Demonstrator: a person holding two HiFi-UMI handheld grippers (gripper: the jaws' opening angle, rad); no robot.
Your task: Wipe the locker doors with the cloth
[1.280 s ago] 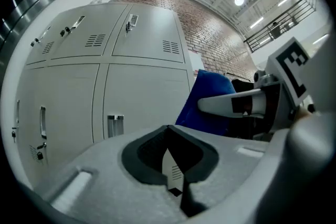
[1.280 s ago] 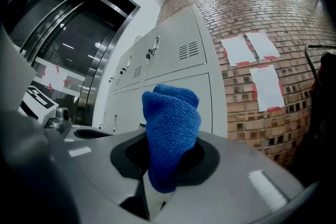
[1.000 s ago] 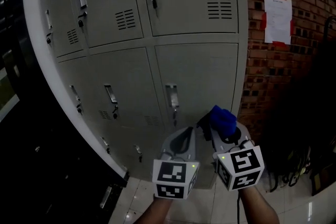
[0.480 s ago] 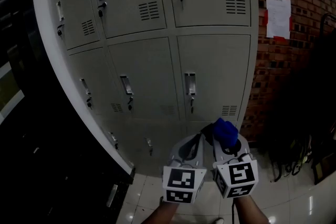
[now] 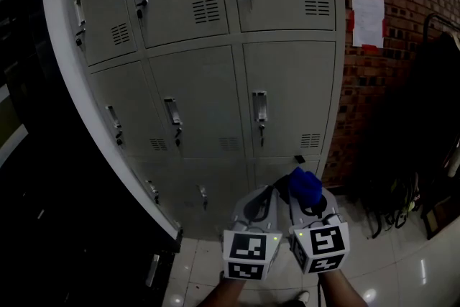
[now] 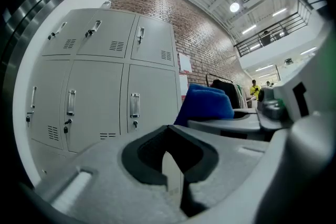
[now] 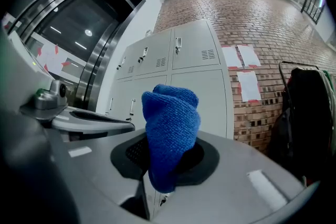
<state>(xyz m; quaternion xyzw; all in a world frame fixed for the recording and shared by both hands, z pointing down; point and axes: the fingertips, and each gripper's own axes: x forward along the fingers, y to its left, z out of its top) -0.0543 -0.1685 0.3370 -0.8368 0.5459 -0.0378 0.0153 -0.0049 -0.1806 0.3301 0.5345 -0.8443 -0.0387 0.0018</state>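
- My right gripper (image 5: 305, 195) fingers clench the blue cloth (image 7: 170, 131), which stands bunched upright.
- My left gripper (image 5: 266, 195) fingers are pressed together, empty.
- The locker doors (image 5: 287, 97) lie at 12 o'clock, not touching the cloth.

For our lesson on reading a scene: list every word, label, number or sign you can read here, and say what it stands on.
No text here can be read.
Papers on the brick wall: print too small to read.
Marker cubes: black-and-white patterns only, no letters or numbers.
Locker doors: no legible label or number.
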